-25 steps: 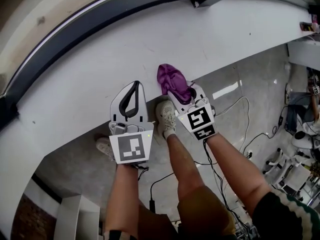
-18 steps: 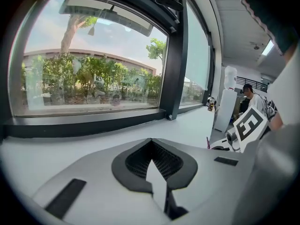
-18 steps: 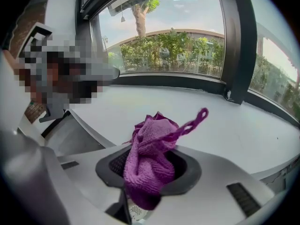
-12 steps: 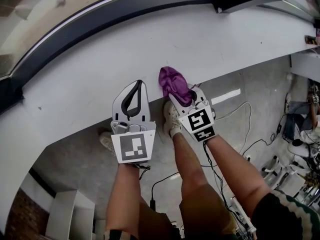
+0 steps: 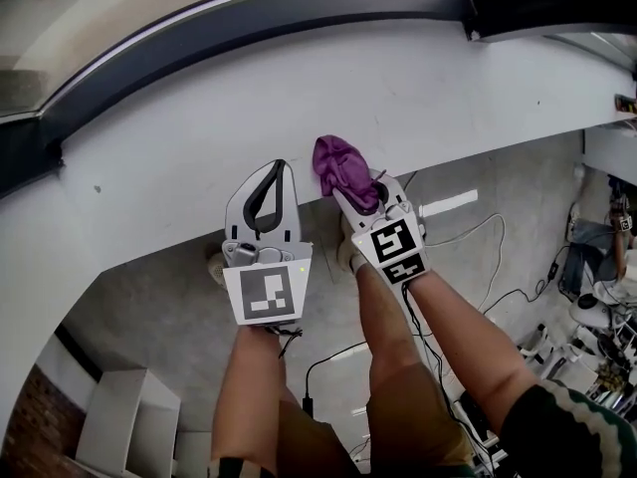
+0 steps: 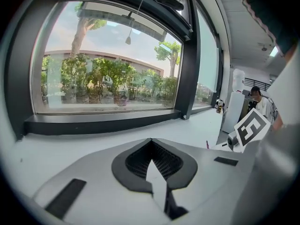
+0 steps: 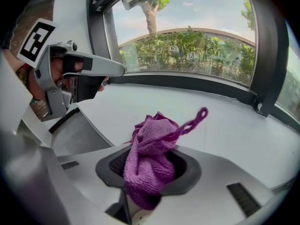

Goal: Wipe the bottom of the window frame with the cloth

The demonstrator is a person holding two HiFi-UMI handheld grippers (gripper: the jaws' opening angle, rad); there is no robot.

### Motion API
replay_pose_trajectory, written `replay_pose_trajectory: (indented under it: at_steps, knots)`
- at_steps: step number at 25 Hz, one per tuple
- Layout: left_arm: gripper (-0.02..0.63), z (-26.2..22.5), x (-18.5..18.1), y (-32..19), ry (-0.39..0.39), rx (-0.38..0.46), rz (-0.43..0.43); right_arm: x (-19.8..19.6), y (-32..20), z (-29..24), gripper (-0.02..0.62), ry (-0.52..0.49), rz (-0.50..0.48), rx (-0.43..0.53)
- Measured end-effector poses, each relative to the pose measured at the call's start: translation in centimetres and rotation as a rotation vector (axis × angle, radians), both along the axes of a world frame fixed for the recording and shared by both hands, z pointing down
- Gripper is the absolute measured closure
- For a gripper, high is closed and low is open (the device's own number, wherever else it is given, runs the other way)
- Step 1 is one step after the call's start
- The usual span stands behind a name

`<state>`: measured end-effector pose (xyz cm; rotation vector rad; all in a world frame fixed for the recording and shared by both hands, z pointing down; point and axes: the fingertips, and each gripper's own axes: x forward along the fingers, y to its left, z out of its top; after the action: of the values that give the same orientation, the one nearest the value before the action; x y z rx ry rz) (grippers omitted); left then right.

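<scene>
A purple cloth [image 5: 341, 164] is bunched between the jaws of my right gripper [image 5: 360, 185], which is shut on it just above the front edge of the white sill [image 5: 468, 78]. In the right gripper view the cloth [image 7: 151, 158] bulges up out of the jaws and a loop of it sticks up to the right. My left gripper [image 5: 276, 169] hovers beside it to the left, shut with nothing held; its pads meet in the left gripper view [image 6: 151, 142]. The dark bottom rail of the window frame [image 5: 249, 23] runs along the sill's far side, well beyond both grippers.
A dark upright frame post [image 5: 488, 8] meets the rail at the far right. Below the sill lie a grey floor with cables [image 5: 478, 227], the person's legs and shoes, a white shelf unit [image 5: 129, 416] at lower left and equipment [image 5: 597, 297] at right.
The head view has swung, so the frame's post has slid right. Both grippers stay near the sill's front edge, and the cloth is still held in the right one.
</scene>
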<state>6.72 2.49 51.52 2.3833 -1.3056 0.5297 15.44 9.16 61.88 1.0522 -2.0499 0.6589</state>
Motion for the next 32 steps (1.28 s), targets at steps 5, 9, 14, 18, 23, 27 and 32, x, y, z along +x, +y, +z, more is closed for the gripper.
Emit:
replay_pose_trajectory:
  at_steps: [5, 9, 14, 18, 23, 27, 32]
  knots:
    - [0.600, 0.0, -2.4, 0.1, 0.009, 0.000, -0.034, -2.7, -0.1, 0.0, 0.445, -0.002, -0.033, -0.001]
    - [0.600, 0.1, -4.7, 0.5, 0.009, -0.007, -0.055, -4.1, -0.1, 0.1, 0.444, 0.002, -0.044, 0.000]
    - [0.600, 0.2, -7.3, 0.5, 0.006, -0.011, -0.090, -5.0, -0.3, 0.0, 0.445, 0.008, -0.053, 0.000]
    - [0.600, 0.2, -9.2, 0.7, 0.007, -0.009, -0.113, -6.6, -0.2, 0.0, 0.444, 0.011, -0.061, -0.005]
    - [0.600, 0.1, -11.4, 1.0, 0.012, -0.010, -0.142, -9.4, 0.0, -0.1, 0.445, 0.004, -0.101, -0.011]
    - [0.600, 0.1, -13.5, 1.2, 0.012, -0.014, -0.161, -12.5, 0.2, -0.1, 0.444, -0.011, -0.137, -0.020]
    - [0.600, -0.4, -16.2, 1.0, 0.008, -0.001, -0.189, -16.7, 0.7, -0.2, 0.443, -0.043, -0.193, -0.040]
